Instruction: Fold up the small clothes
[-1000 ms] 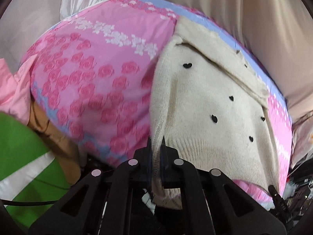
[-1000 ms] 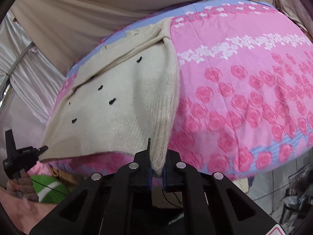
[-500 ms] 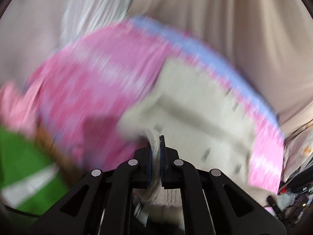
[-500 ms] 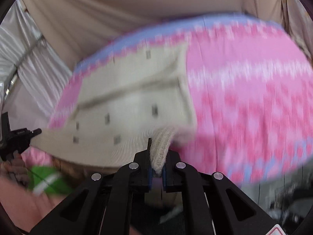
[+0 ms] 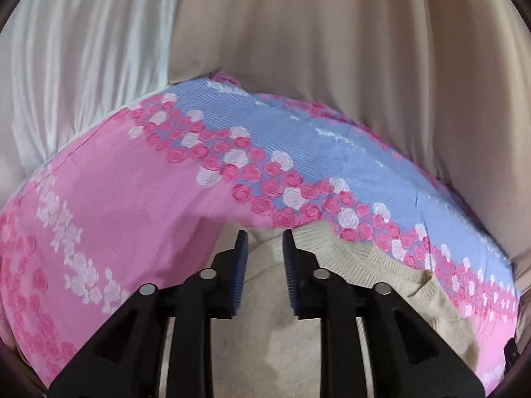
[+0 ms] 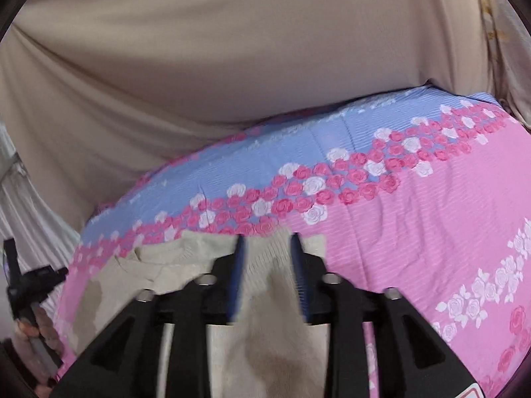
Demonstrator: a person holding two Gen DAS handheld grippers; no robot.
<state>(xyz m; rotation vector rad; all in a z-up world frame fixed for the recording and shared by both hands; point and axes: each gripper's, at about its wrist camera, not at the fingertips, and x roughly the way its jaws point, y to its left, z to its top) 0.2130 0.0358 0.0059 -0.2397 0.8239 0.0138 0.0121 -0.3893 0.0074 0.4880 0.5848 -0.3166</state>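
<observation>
since a second ago you've let go with both grippers, left gripper (image 5: 264, 242) and right gripper (image 6: 267, 245) now spread over one cream sweater (image 5: 371, 265) lying on the rose-print sheet (image 5: 132, 205), no writing readable.

The cream sweater (image 5: 381, 265) runs under both grippers and off the bottom edge; its near part is hidden, and the right wrist view is blurred.
</observation>
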